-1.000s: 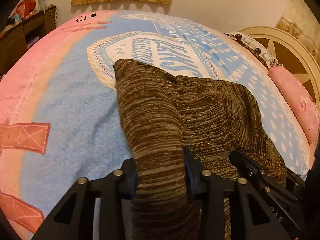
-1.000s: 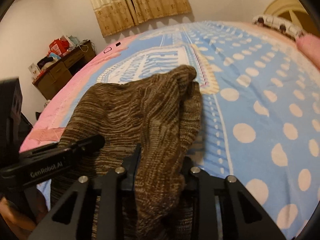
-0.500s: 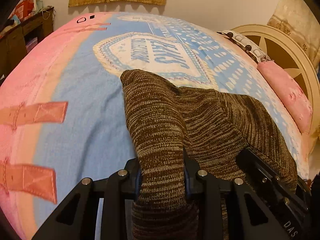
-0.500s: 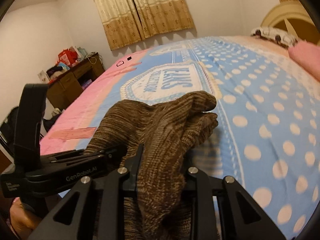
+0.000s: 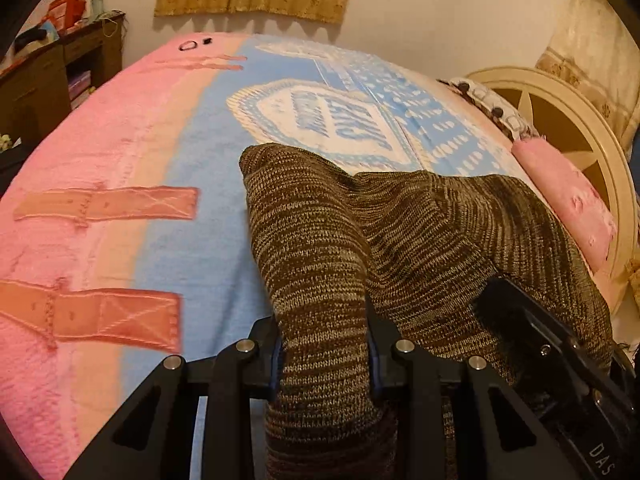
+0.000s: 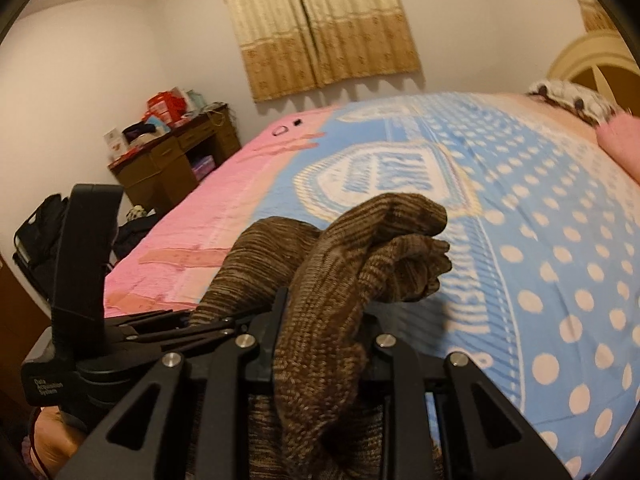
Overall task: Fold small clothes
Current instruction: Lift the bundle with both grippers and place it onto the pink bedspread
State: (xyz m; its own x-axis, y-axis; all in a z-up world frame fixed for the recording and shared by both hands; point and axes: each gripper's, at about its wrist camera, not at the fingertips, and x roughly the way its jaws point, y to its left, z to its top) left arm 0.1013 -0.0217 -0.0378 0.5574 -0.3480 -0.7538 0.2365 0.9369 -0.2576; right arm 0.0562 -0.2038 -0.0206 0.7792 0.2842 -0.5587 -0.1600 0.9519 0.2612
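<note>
Between the jaws of the left gripper a thick fold of one brown knit garment is pinched tight, and the jaws of the right gripper clamp a second bunch of the same garment. In the left wrist view the right gripper shows at the lower right, pressed against the knit cloth. In the right wrist view the left gripper shows at the lower left, its jaws closed on the fabric edge. The garment hangs between the two grippers, its far end draped toward the bed with a rounded lump at the tip. The bed carries one blanket, pink on the left and blue with white dots on the right, with a white emblem in the middle. Farther off lie one pink pillow and one patterned pillow by the cream headboard. At the far wall stand one wooden desk and two tan curtains.
</note>
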